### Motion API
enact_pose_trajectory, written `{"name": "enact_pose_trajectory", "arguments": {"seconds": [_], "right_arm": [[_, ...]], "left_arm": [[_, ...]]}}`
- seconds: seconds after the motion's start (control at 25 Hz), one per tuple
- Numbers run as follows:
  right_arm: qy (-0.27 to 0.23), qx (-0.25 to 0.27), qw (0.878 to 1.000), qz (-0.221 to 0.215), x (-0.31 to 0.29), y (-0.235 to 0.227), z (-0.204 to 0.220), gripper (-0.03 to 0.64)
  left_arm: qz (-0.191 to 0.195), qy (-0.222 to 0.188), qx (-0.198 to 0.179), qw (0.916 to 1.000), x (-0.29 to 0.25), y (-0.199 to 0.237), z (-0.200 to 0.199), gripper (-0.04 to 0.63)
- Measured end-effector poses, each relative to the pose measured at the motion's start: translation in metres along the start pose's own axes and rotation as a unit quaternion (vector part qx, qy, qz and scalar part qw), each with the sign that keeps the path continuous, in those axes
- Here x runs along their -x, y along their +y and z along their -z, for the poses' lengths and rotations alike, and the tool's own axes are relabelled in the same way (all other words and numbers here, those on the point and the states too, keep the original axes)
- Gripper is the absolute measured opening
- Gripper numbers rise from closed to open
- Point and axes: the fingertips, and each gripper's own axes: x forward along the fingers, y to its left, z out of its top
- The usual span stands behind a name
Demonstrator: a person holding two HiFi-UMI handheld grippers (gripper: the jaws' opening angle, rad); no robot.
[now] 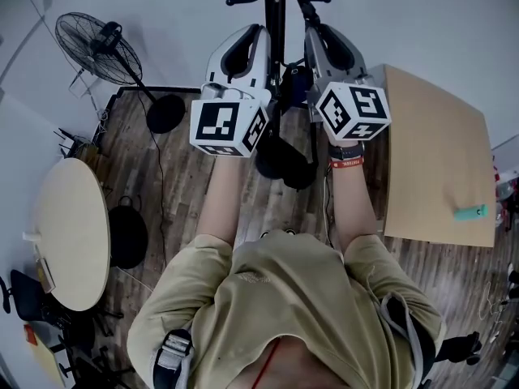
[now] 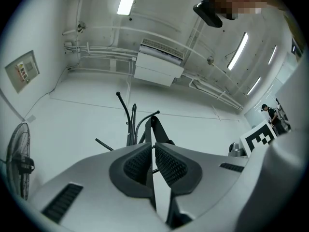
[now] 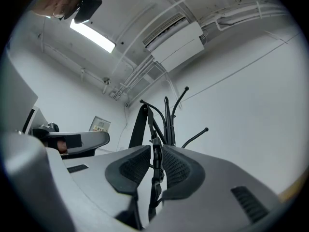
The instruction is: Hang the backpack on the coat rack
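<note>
Noted in head view: left gripper and right gripper both raised, tips up, flanking the black pole of the coat rack, left gripper just left of the pole and right gripper just right of it. Logged backpack as a dark mass hanging against the pole below and between the two marker cubes, above the wooden floor; bottom of the bag not clearly separable from the rack's base in this view. Checked left gripper view: jaws of left gripper closed on a flat black strap, which runs up from the pads to a loop close beside the curved hooks at the top of the coat rack. Checked right gripper view: jaws of right gripper closed on a second strap with a dark buckle sitting between the pads; strap rises to a loop at the curved hooks of the coat rack. Cannot tell from either view whether a loop bears on a hook or only lies beside it. Also recorded: standing fan on the floor at far left, round table at the left edge, tan board at right with a small teal item near its lower right corner, wall air conditioner high behind the rack.
</note>
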Motion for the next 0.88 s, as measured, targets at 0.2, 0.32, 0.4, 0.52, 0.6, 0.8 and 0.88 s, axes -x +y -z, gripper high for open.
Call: {"name": "enact_pose_trajectory", "arguments": {"seconds": [0.2,0.32,0.4,0.52,0.6,0.8,0.88], "right_arm": [[0.007,-0.003,1.000,0.000,0.017,0.003,0.005,0.091],[0.019,-0.005,1.000,0.001,0.029,0.004,0.017,0.087],[0.028,-0.006,1.000,0.003,0.037,0.002,0.025,0.084],[0.040,-0.007,0.999,0.008,0.048,0.000,0.036,0.077],[0.050,-0.008,0.999,0.009,0.054,0.001,0.045,0.074],[0.074,-0.021,0.997,0.013,0.068,0.000,0.073,0.067],[0.082,-0.027,0.996,0.013,0.073,0.000,0.084,0.061]], "left_arm": [[0.001,0.013,0.001,0.9999,0.014,-0.007,0.006,0.027],[-0.002,0.031,0.004,0.9995,0.022,-0.011,0.022,0.026],[-0.005,0.044,0.008,0.9990,0.027,-0.013,0.035,0.026],[-0.005,0.065,0.009,0.9979,0.034,-0.017,0.054,0.026],[-0.007,0.077,0.012,0.9970,0.039,-0.018,0.065,0.026],[-0.011,0.104,0.021,0.9943,0.051,-0.020,0.094,0.026],[-0.013,0.114,0.024,0.9931,0.057,-0.020,0.105,0.026]]}}
